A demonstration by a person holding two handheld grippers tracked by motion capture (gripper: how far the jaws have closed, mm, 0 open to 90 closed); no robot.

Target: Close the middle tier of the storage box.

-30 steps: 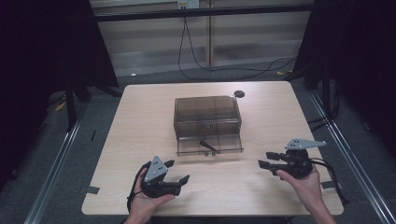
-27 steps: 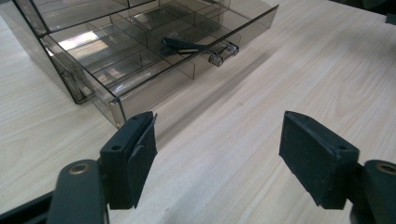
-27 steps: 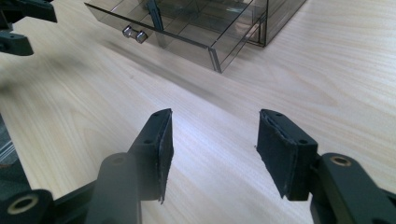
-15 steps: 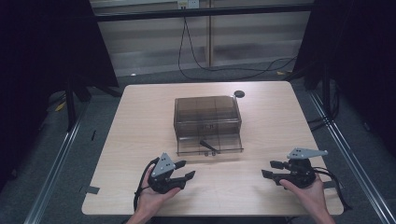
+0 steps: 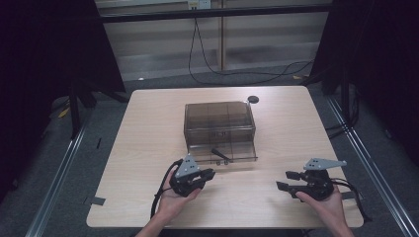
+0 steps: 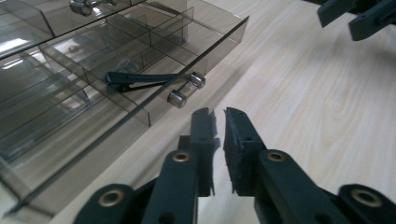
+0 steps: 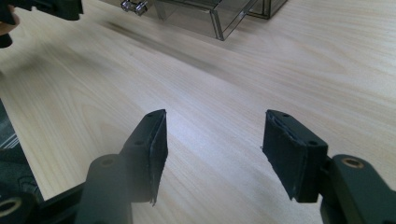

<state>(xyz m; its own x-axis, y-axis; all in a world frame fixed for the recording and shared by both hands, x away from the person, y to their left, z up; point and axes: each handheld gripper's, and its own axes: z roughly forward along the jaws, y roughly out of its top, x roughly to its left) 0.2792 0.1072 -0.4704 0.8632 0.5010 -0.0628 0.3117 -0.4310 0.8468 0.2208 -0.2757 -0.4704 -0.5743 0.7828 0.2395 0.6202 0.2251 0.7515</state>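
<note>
A smoky clear plastic organiser box [image 5: 217,117] stands mid-table with its bottom drawer [image 5: 242,157] pulled out toward me. A dark slim tool [image 5: 220,154] lies in a front compartment; in the left gripper view the tool [image 6: 140,78] rests just behind two silver knobs [image 6: 177,99]. My left gripper [image 5: 206,174] sits on the table in front of the drawer, and its jaws [image 6: 219,114] are almost together with nothing between them. My right gripper [image 5: 285,180] is at the near right, apart from the box. Its jaws [image 7: 212,126] stand wide over bare wood.
A small black round disc [image 5: 253,99] lies behind the box. The near table edge [image 5: 222,226] runs close under both hands. The right gripper [image 6: 359,18] appears far off in the left gripper view. The drawer's corner [image 7: 219,18] shows ahead in the right gripper view.
The left gripper has slid right and a little forward toward the drawer front. The right gripper has drawn back toward the near edge. The box and drawer have not moved.
</note>
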